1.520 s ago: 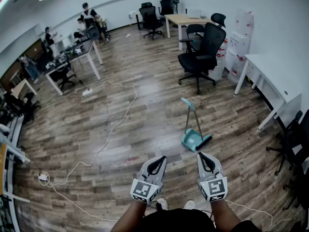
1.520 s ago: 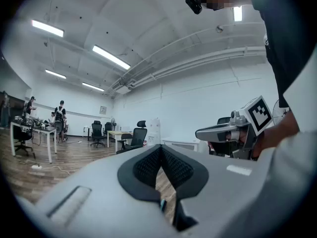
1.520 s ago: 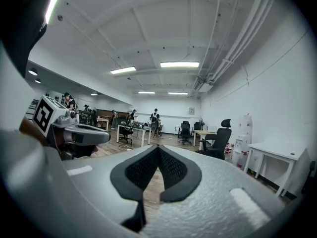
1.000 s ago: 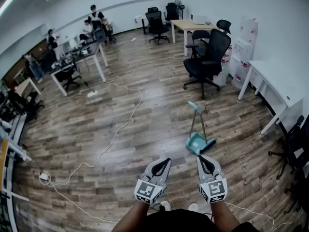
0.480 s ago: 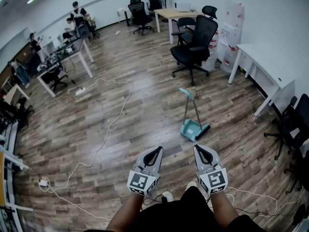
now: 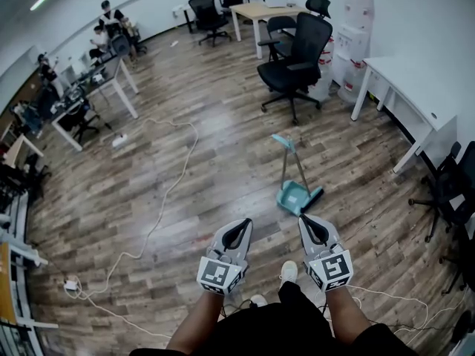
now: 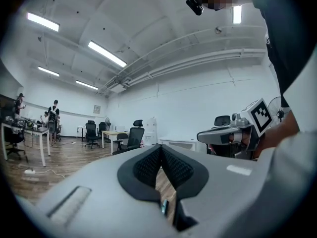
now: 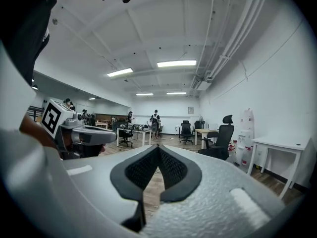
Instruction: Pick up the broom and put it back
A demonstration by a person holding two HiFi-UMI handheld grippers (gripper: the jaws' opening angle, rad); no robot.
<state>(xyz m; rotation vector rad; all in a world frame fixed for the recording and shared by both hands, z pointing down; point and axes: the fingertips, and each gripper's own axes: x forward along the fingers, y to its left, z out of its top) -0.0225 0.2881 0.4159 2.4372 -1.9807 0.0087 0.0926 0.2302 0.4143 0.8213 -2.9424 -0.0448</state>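
Room evenly bright from ceiling tube lights (image 7: 106,53), w/ soft sheen on the wood floor (image 6: 223,124) and only faint shadows. Heavy fisheye in all 3 views: straight edges bow toward the frame edges, black vignette rings both gripper views. Near shells of left gripper (image 7: 161,151) and right gripper (image 8: 158,148) are soft-focus; background approx. sharp.

Teal broom (image 6: 283,143) and dustpan (image 6: 292,196), brown wood-plank floor (image 6: 133,191), black chair (image 6: 293,54), grey left tool (image 6: 244,222) and right tool (image 6: 303,219), black-and-white square markers
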